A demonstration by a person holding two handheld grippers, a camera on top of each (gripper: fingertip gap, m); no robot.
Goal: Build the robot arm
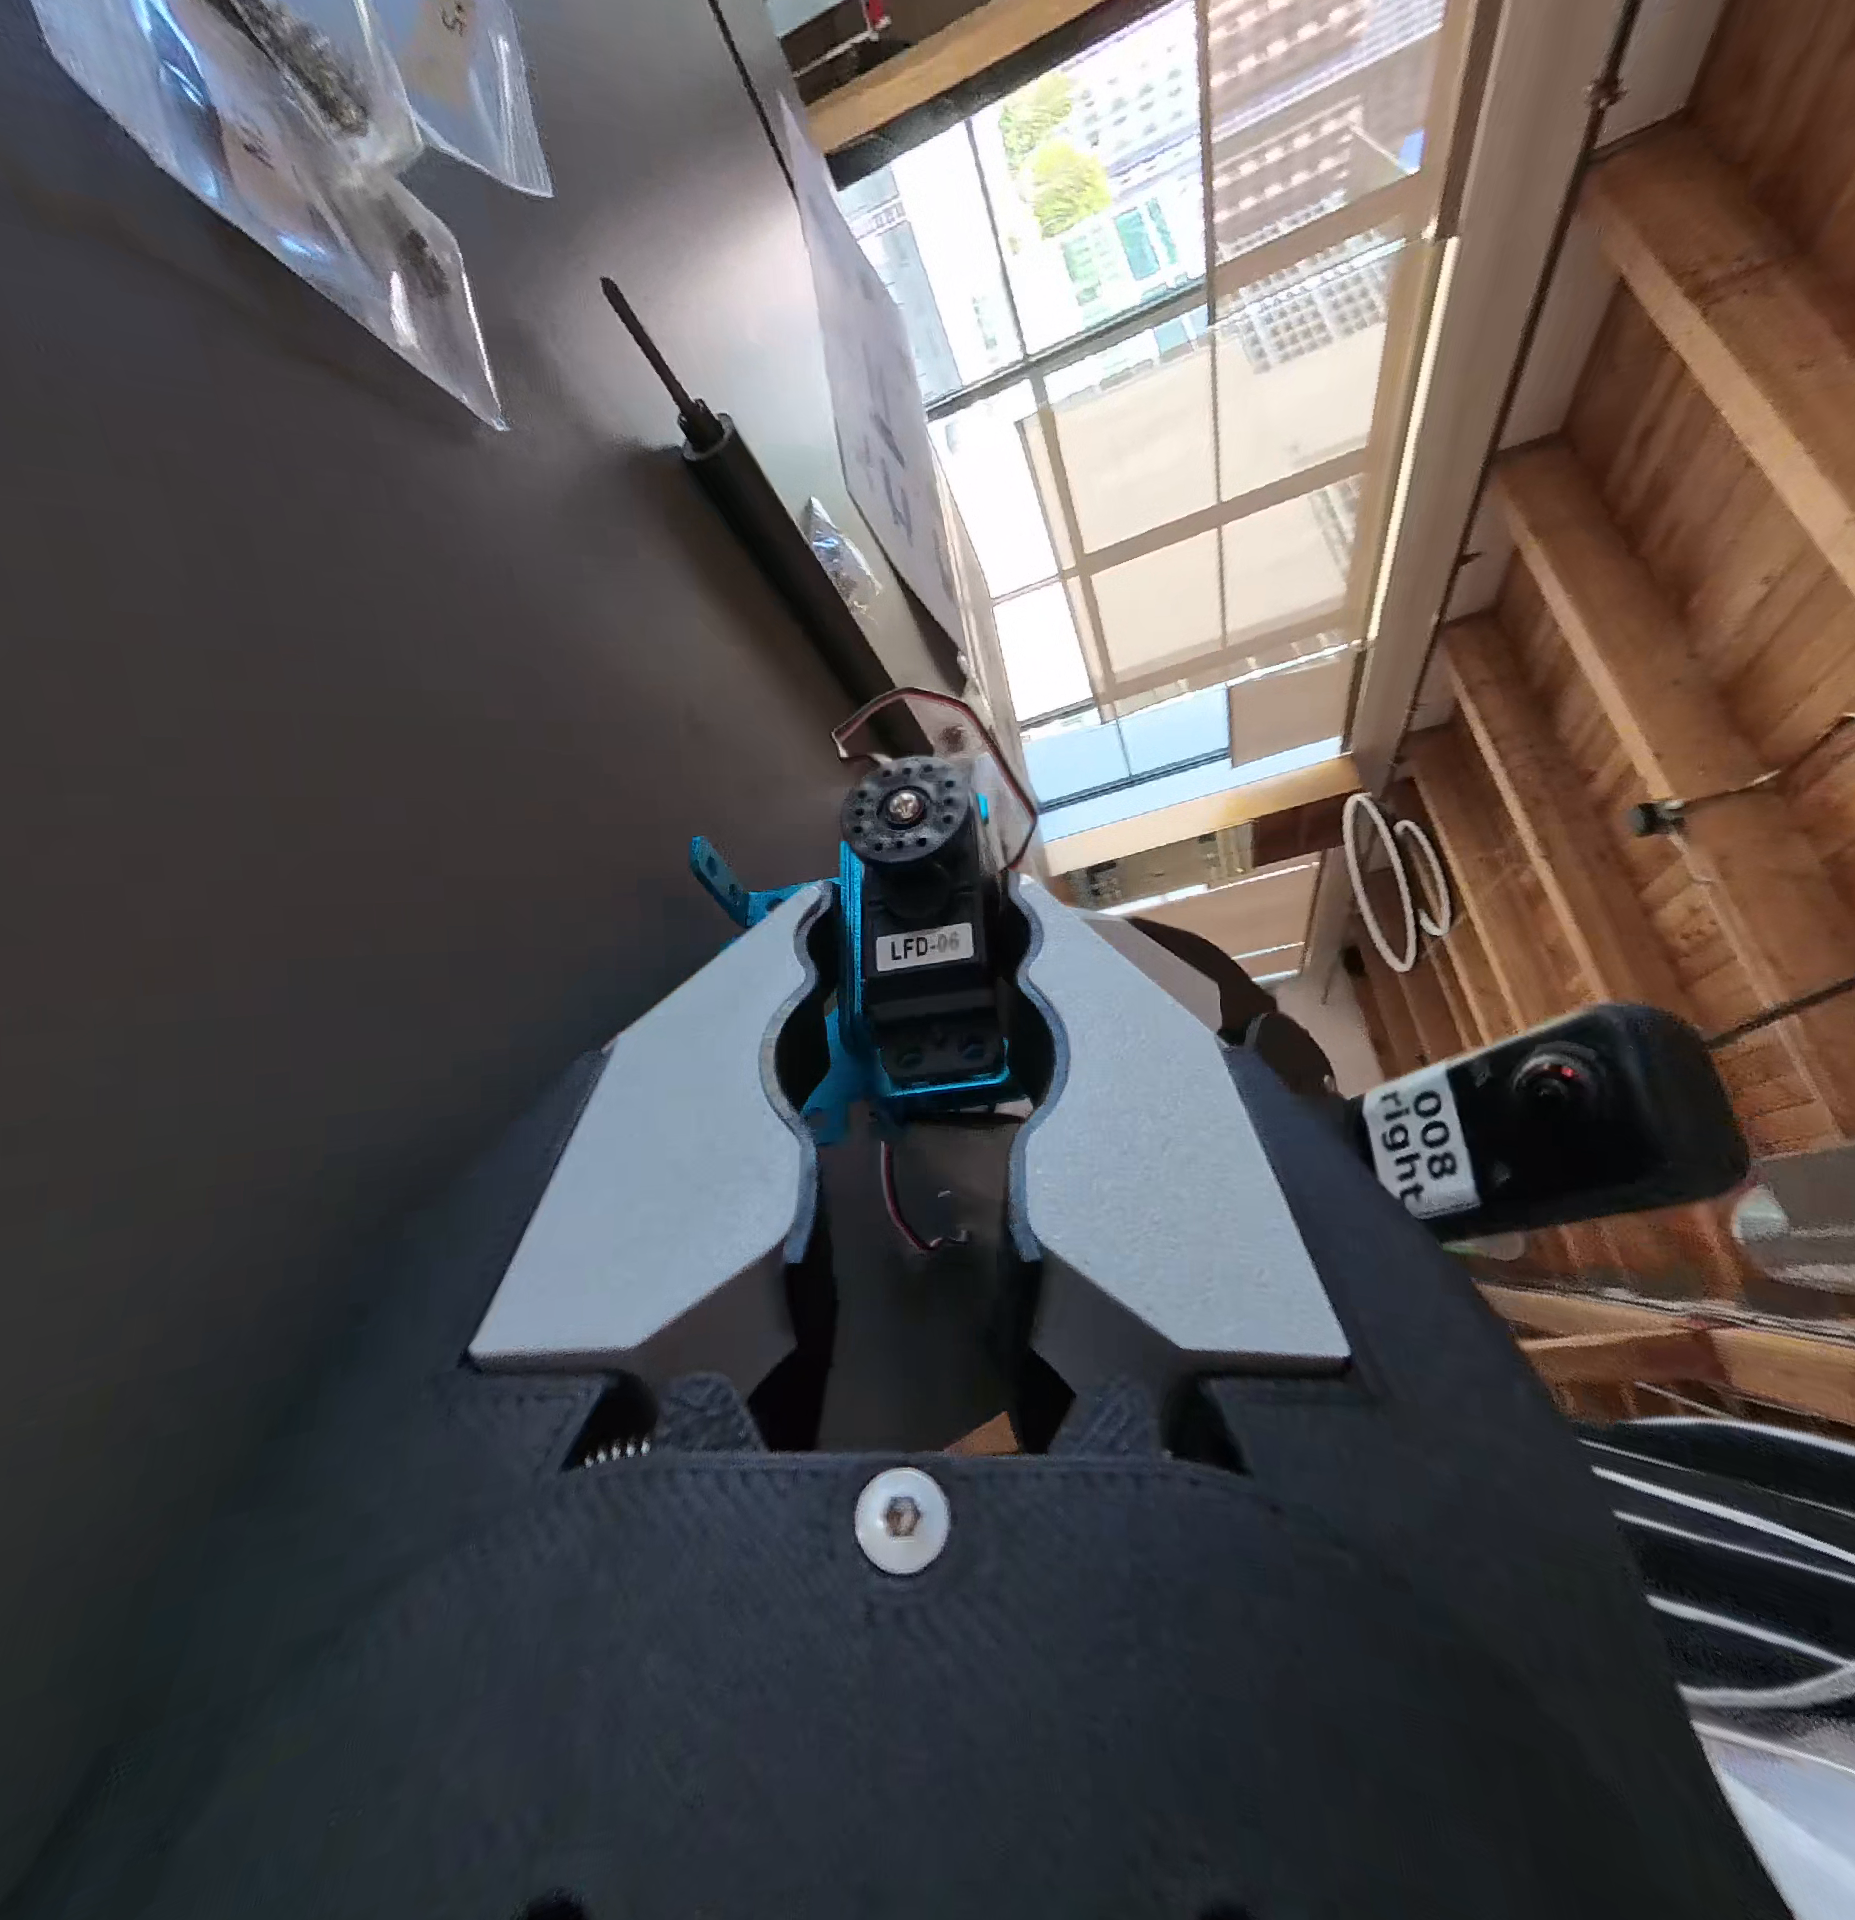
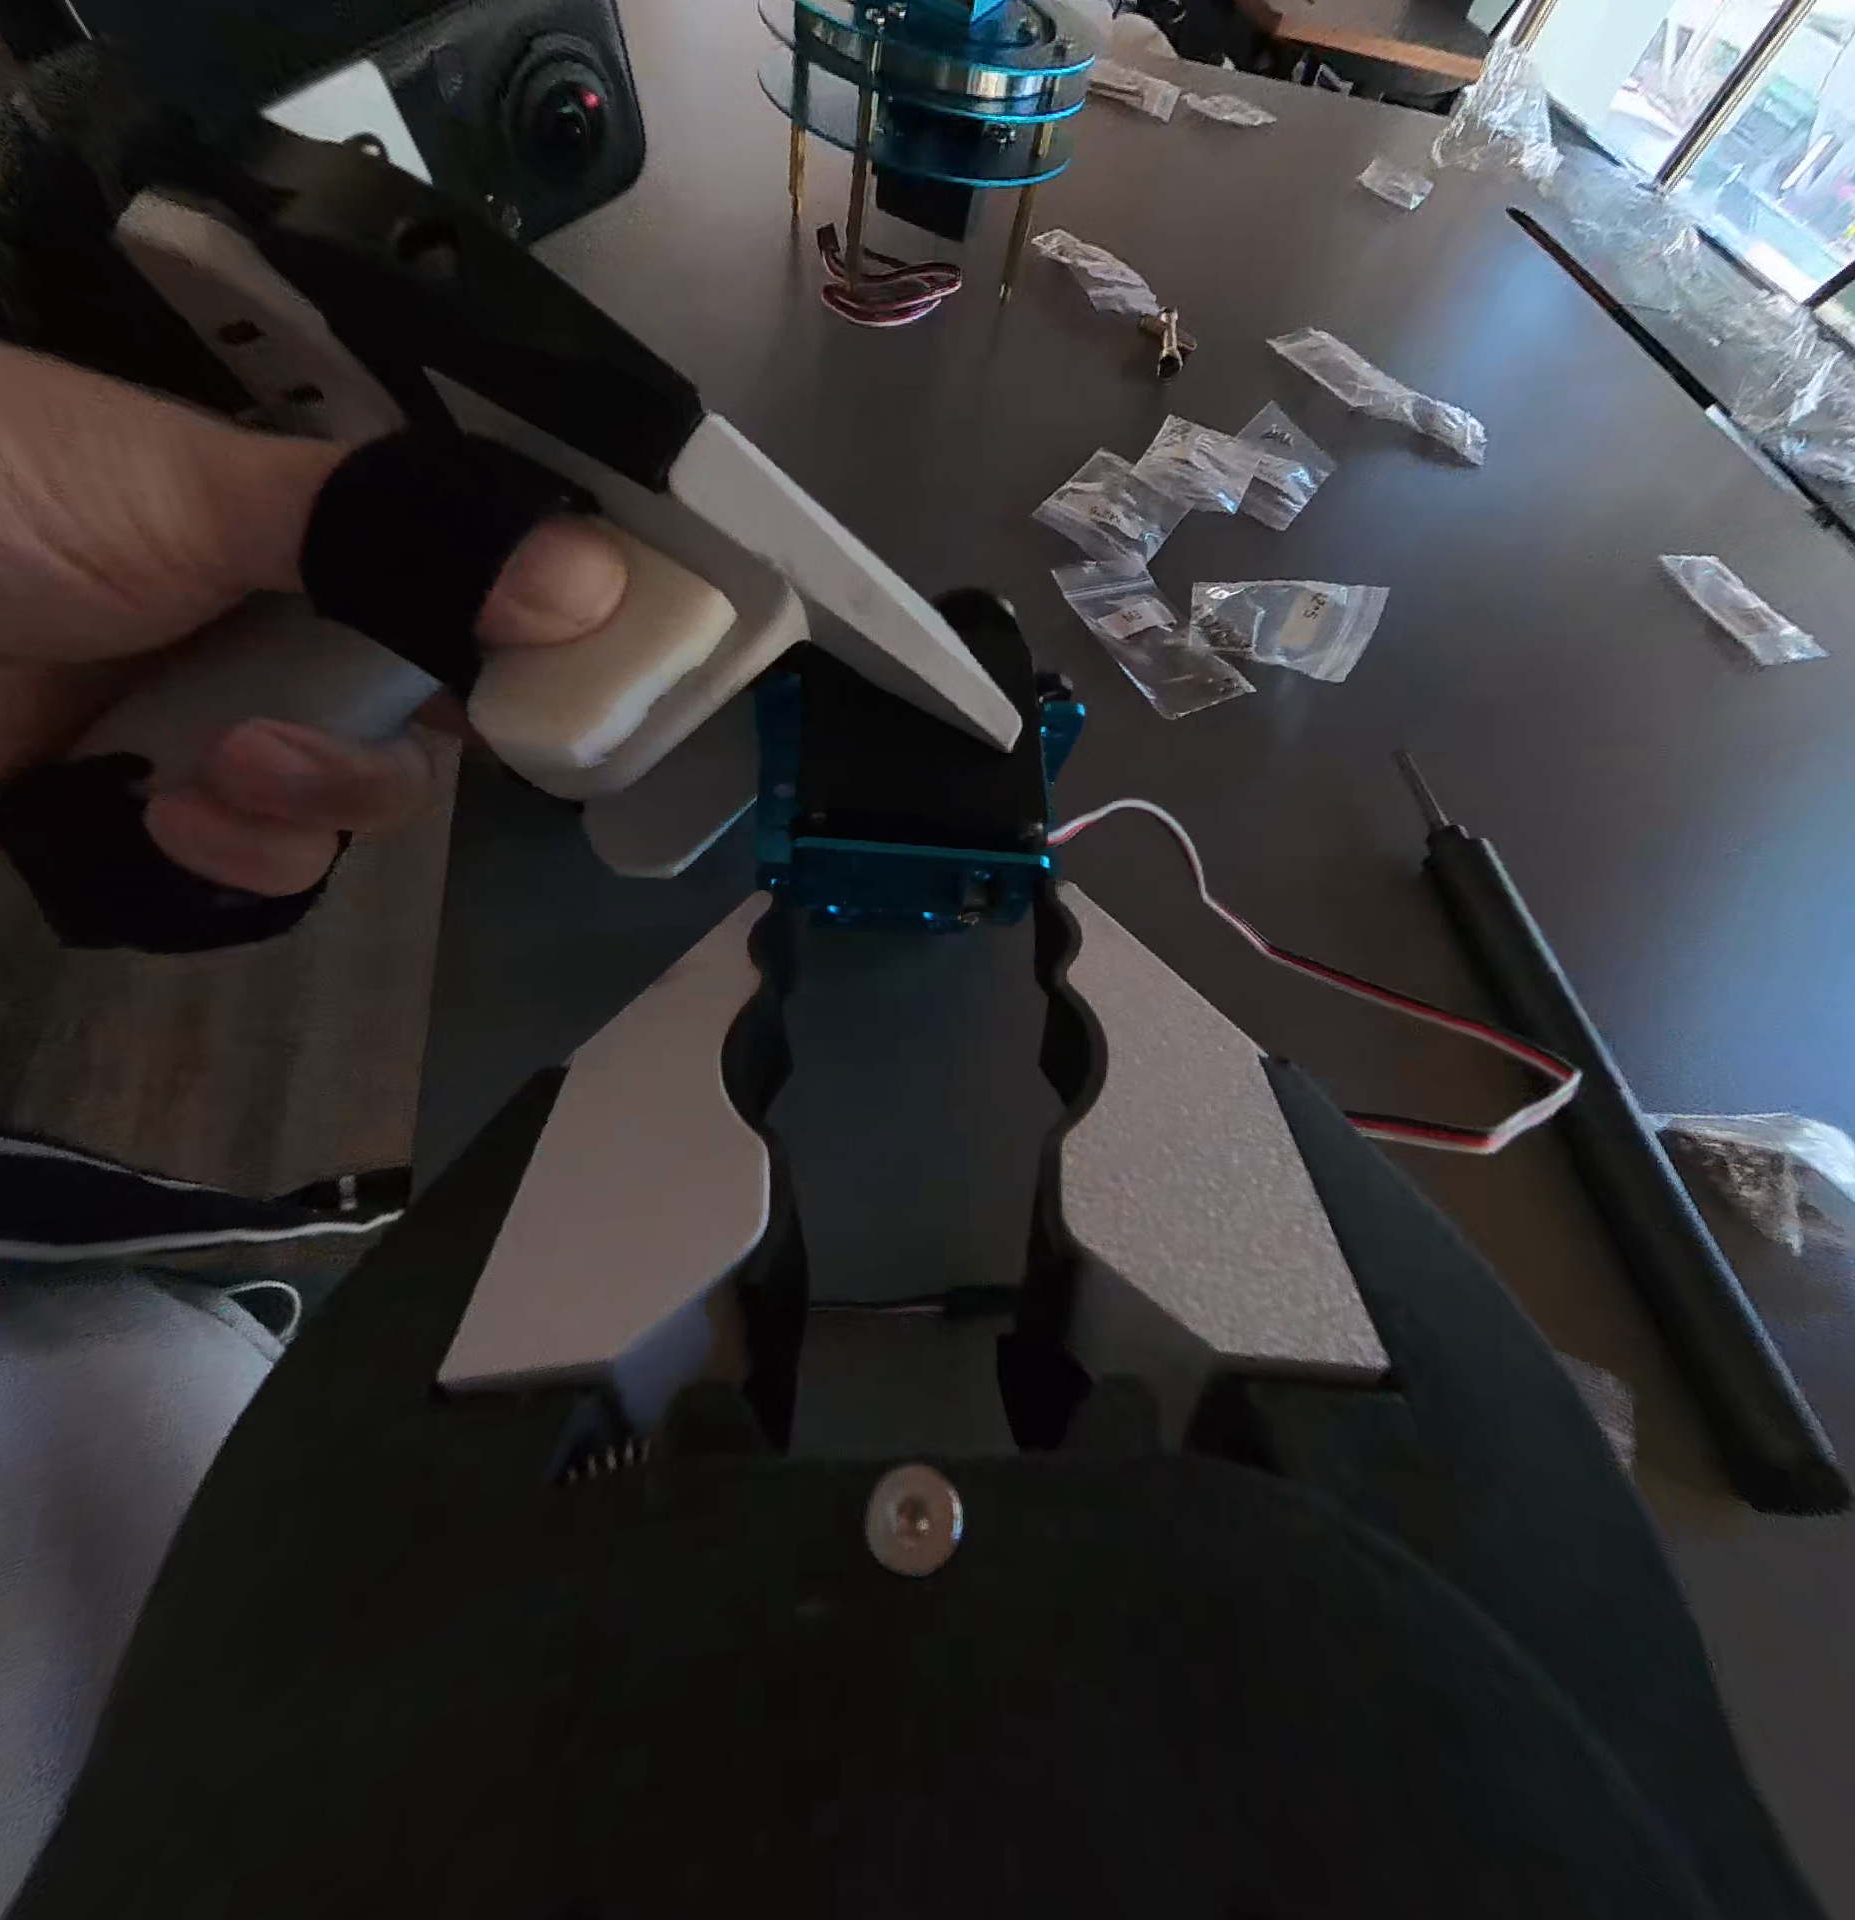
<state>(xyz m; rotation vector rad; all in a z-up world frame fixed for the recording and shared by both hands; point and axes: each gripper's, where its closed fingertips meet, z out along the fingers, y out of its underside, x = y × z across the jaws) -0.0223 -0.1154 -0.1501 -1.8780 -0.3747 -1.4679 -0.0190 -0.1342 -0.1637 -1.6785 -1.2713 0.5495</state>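
A black servo (image 1: 918, 935) sits in a blue metal bracket (image 1: 850, 1081). My left gripper (image 1: 918, 914) is shut on it, one grey fingertip on each side of the servo body. In the right wrist view my right gripper (image 2: 910, 914) grips the lower end of the blue bracket (image 2: 907, 883) between its fingertips. The left gripper (image 2: 871, 779) comes in from the left there, and its white finger (image 2: 850, 613) lies over the servo (image 2: 902, 758). A red, white and black wire (image 2: 1422, 997) trails from the servo to the right over the table.
On the dark table (image 2: 1525, 727) lie a black screwdriver (image 2: 1588, 1091), several small bags of screws (image 2: 1193, 582), and at the back a round-plate assembly on brass standoffs (image 2: 933, 94). A person's hand (image 2: 123, 540) holds the left gripper. Windows are beyond the table. Left and right tips are no more than a few centimetres apart.
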